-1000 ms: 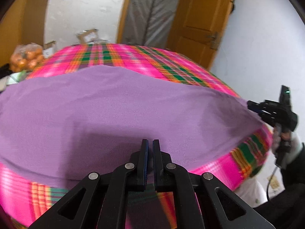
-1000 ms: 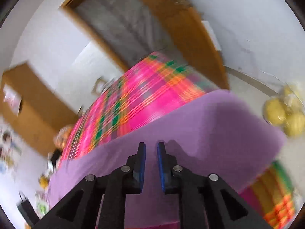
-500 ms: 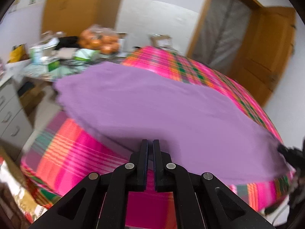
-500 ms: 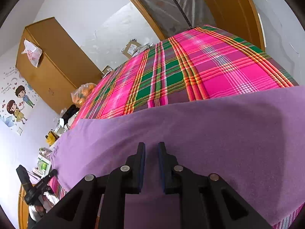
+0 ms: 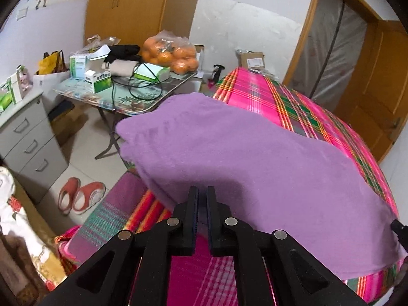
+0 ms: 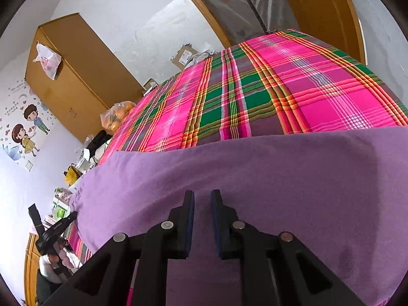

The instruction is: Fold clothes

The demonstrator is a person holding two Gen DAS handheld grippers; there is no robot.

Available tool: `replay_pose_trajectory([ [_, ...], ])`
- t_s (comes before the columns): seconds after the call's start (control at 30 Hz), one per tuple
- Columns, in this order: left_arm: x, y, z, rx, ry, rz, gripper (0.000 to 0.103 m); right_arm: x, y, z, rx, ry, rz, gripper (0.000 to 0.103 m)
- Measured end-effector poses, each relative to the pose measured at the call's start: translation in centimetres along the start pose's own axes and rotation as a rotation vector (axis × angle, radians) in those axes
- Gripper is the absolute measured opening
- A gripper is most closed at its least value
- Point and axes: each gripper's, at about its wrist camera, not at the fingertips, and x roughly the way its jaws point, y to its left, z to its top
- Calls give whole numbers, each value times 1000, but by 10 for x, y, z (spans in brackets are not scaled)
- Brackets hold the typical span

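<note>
A purple fleece cloth lies across the near part of a bed with a pink plaid cover. Its left end shows two layers. My left gripper sits at the cloth's near edge. Its jaws are opening, a narrow slit with purple cloth in it. In the right wrist view the cloth fills the foreground over the plaid cover. My right gripper holds a steady small gap with cloth between the pads. The left gripper shows there at the cloth's left corner, in a gloved hand. The right gripper's tip touches the cloth's right end.
Left of the bed stands a glass-topped folding table with boxes, cables and a bag of oranges. A grey drawer cabinet and red slippers are on the floor side. A wooden wardrobe and a door stand behind.
The left wrist view has swung left, and the table, cabinet and slippers now show. Both grippers slid sideways while staying at the cloth's edge. The left jaws stand slightly wider.
</note>
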Motion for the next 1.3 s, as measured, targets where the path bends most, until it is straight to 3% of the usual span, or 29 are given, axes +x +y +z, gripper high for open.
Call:
replay_pose_trajectory([
  [0.27, 13, -13, 28, 35, -40, -22, 7, 13, 23, 7, -48, 24, 31, 15],
  [0.4, 35, -7, 32, 34, 25, 33, 7, 22, 29, 9, -58, 38, 42, 15],
  [0.57, 26, -11, 40, 51, 6, 38, 7, 33, 40, 14, -67, 59, 60, 15],
  [0.6, 25, -19, 45, 66, -7, 10, 7, 36, 45, 16, -72, 64, 67, 15],
  [0.7, 30, -40, 60, 96, -27, -49, 7, 54, 73, 27, -114, 85, 129, 15],
  [0.83, 52, -64, 83, 151, -18, -71, 7, 91, 116, 42, -126, 142, 234, 15],
  [0.97, 86, -60, 94, 158, 43, -28, 7, 140, 138, 53, -41, 223, 312, 15],
  [1.03, 103, -50, 94, 139, 89, 22, 7, 162, 135, 54, 8, 248, 304, 15],
  [1.07, 104, -43, 93, 114, 92, 7, 7, 171, 126, 53, 66, 265, 295, 14],
  [1.1, 105, -37, 92, 89, 95, -7, 9, 180, 116, 52, 127, 281, 286, 2],
  [1.13, 105, -31, 92, 66, 98, -18, 10, 185, 104, 52, 201, 285, 320, 0],
  [1.23, 104, -23, 90, 41, 96, -23, 9, 181, 95, 54, 263, 265, 314, 0],
  [1.3, 102, -27, 89, 66, 91, -8, 9, 175, 108, 57, 228, 247, 314, 9],
])
